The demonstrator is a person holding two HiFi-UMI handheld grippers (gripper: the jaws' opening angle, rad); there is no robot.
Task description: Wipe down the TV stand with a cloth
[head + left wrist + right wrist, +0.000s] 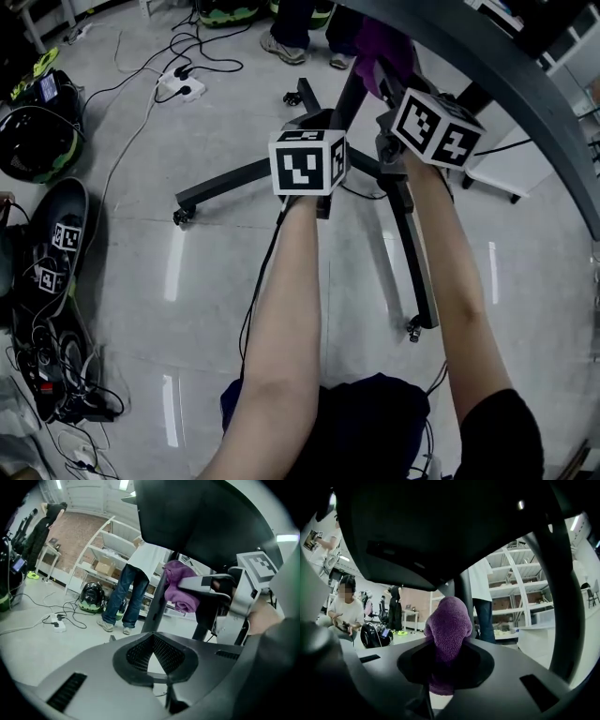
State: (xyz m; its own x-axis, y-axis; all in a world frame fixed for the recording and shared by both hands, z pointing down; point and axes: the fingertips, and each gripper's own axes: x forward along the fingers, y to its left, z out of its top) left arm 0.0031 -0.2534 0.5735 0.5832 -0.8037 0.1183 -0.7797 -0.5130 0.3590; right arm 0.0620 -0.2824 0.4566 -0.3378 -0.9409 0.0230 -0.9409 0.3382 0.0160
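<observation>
Three close views sharing purple cloth (389,52)

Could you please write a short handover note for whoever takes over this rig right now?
Left gripper: jaws together, nothing between them, held beside the right one.
Right gripper: shut on the purple cloth, raised by the pole of the TV stand, under the screen.
Done: cannot tell which parts have been wiped.
Left: probably the pole and the base legs on the floor.
</observation>
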